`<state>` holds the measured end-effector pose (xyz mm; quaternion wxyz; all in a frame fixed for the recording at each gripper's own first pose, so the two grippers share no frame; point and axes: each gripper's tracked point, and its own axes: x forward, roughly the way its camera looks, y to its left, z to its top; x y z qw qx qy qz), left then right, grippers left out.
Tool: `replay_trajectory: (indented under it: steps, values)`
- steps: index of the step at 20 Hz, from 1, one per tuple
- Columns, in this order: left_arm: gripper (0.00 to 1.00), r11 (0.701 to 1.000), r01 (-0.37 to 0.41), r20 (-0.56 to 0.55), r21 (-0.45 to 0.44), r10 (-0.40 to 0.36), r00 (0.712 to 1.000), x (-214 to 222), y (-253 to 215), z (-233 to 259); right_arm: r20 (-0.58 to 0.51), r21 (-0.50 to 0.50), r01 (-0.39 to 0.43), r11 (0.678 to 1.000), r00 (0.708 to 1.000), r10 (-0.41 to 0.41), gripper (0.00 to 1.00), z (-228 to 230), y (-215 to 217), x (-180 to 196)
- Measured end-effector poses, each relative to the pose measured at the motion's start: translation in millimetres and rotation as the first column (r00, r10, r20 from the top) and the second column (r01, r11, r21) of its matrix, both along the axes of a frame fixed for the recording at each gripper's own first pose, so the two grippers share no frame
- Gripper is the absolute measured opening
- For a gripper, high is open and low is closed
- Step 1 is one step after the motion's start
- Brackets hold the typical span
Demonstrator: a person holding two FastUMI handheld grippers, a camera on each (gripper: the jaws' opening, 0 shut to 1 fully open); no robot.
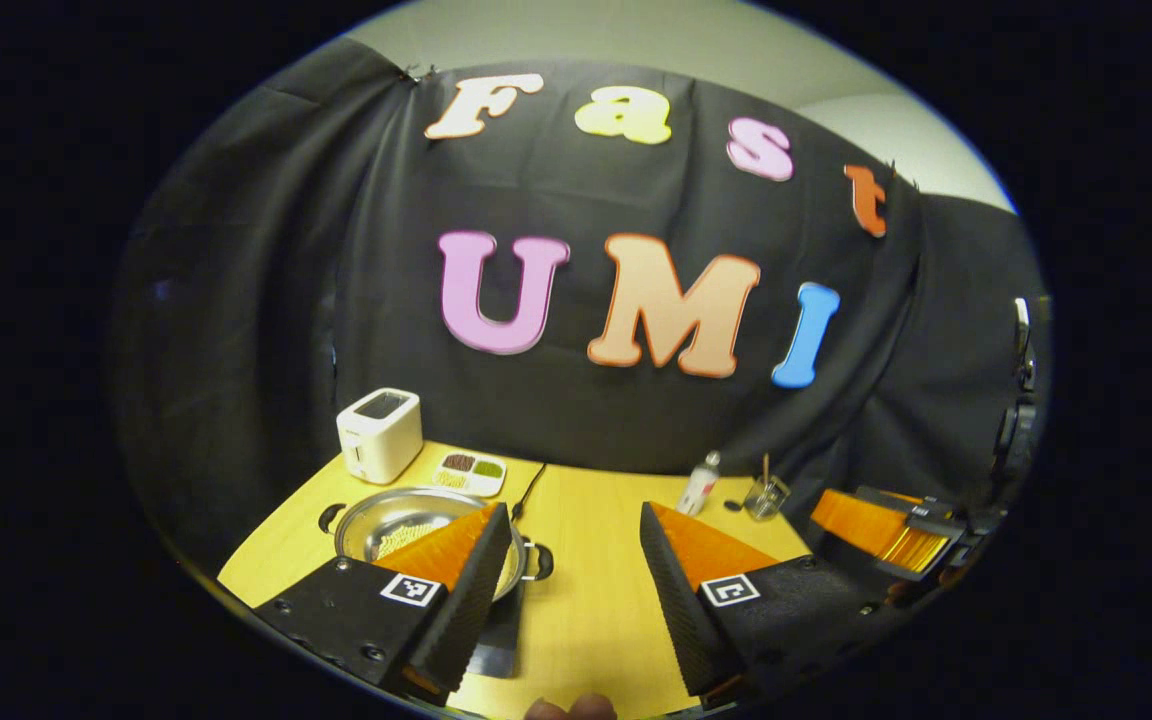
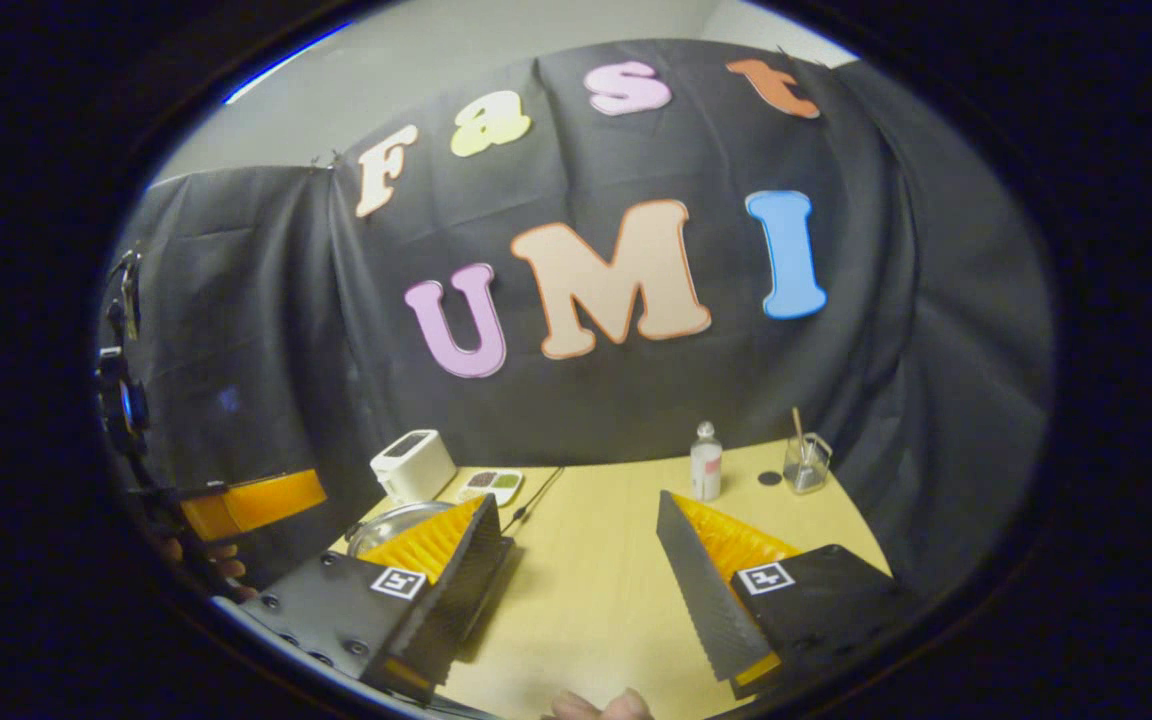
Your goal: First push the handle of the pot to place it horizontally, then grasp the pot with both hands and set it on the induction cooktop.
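Pot (image 1: 406, 525), tabletop's (image 1: 586, 590) left edge, on cooktop (image 1: 496, 650). Your left gripper (image 1: 571, 570) and right gripper (image 2: 576, 560): fingers spread, empty. Risk: uneven two-handed lift tips contents out.

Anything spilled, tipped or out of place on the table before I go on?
Nothing stands out. The pot sits upright on the cooktop, contents inside; toaster, bottle and glass stand upright on the table.
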<state>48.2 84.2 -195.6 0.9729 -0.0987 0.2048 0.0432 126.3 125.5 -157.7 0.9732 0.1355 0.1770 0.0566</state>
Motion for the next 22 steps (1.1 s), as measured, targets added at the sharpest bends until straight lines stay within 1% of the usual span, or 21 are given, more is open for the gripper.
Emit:
replay_trajectory:
  steps: [1, 2, 4, 5, 7, 8, 9, 10, 11, 12, 13, 14, 15, 16, 17, 18, 19, 20, 22]
  values:
    - [0.75, 1.0, -0.008, 0.023, 0.0, 0.008, 1.0, -1, 8, 12, 0.032, -0.003, 0.008, 1.0, 0.999, -0.008, 0.92, 18, 5, -3]
    - [0.8, 1.0, -0.008, 0.045, 0.005, 0.008, 0.999, -7, 13, 22, 0.066, 0.001, 0.021, 1.0, 0.998, -0.021, 0.92, 36, 9, -7]
    - [0.8, 1.0, 0.022, 0.065, 0.022, -0.023, 0.998, -16, 15, 35, 0.115, 0.004, 0.038, 0.999, 0.993, -0.038, 0.92, 56, 17, -21]
    - [0.8, 0.998, 0.035, 0.078, 0.045, -0.038, 0.996, -22, 15, 41, 0.141, -0.01, 0.047, 0.999, 0.989, -0.045, 0.92, 63, 16, -28]
    - [0.8, 0.991, 0.048, 0.137, 0.123, -0.065, 0.988, -26, 16, 62, 0.218, -0.065, 0.066, 0.996, 0.975, -0.05, 0.92, 78, 16, -37]
    - [0.8, 0.984, 0.05, 0.176, 0.171, -0.08, 0.981, -29, 16, 75, 0.24, -0.098, 0.075, 0.992, 0.969, -0.05, 0.92, 81, 16, -41]
    - [0.8, 0.976, 0.051, 0.23, 0.213, -0.101, 0.968, -31, 14, 92, 0.245, -0.128, 0.08, 0.989, 0.968, -0.047, 0.92, 81, 18, -47]
    - [0.75, 0.967, 0.062, 0.27, 0.246, -0.13, 0.954, -32, 8, 107, 0.237, -0.138, 0.074, 0.988, 0.971, -0.04, 0.93, 81, 22, -50]
    - [0.79, 0.961, 0.069, 0.303, 0.267, -0.152, 0.941, -34, 4, 119, 0.242, -0.124, 0.07, 0.99, 0.97, -0.038, 0.93, 88, 29, -52]
    - [0.79, 0.959, 0.075, 0.314, 0.272, -0.162, 0.936, -34, 1, 122, 0.253, -0.104, 0.073, 0.992, 0.966, -0.045, 0.94, 96, 32, -50]
    - [0.79, 0.961, 0.077, 0.315, 0.267, -0.163, 0.935, -35, -1, 123, 0.272, -0.093, 0.081, 0.992, 0.961, -0.053, 0.96, 104, 30, -46]
    - [0.74, 0.964, 0.079, 0.305, 0.255, -0.158, 0.939, -37, -2, 119, 0.286, -0.094, 0.088, 0.992, 0.956, -0.057, 0.93, 111, 27, -44]
    - [0.74, 0.967, 0.076, 0.294, 0.243, -0.148, 0.944, -37, -2, 116, 0.295, -0.096, 0.088, 0.991, 0.954, -0.056, 0.93, 115, 23, -44]
    - [0.78, 0.97, 0.071, 0.28, 0.234, -0.137, 0.95, -35, -1, 112, 0.298, -0.097, 0.087, 0.991, 0.953, -0.055, 0.96, 119, 21, -43]
    - [0.74, 0.97, 0.067, 0.257, 0.233, -0.128, 0.958, -36, 0, 108, 0.29, -0.099, 0.086, 0.991, 0.955, -0.054, 0.97, 119, 17, -46]
    - [0.79, 0.97, 0.069, 0.257, 0.234, -0.13, 0.958, -35, -2, 109, 0.297, -0.101, 0.093, 0.991, 0.953, -0.059, 0.94, 121, 11, -47]
    - [0.75, 0.969, 0.072, 0.266, 0.236, -0.136, 0.955, -31, -7, 112, 0.308, -0.102, 0.105, 0.989, 0.949, -0.069, 0.97, 126, 3, -47]
    - [0.75, 0.968, 0.071, 0.264, 0.24, -0.136, 0.955, -29, -9, 112, 0.31, -0.1, 0.111, 0.989, 0.948, -0.076, 0.93, 126, -2, -47]
    - [0.74, 0.971, 0.07, 0.259, 0.229, -0.13, 0.957, -27, -14, 111, 0.287, -0.096, 0.105, 0.99, 0.955, -0.073, 0.93, 120, -10, -51]
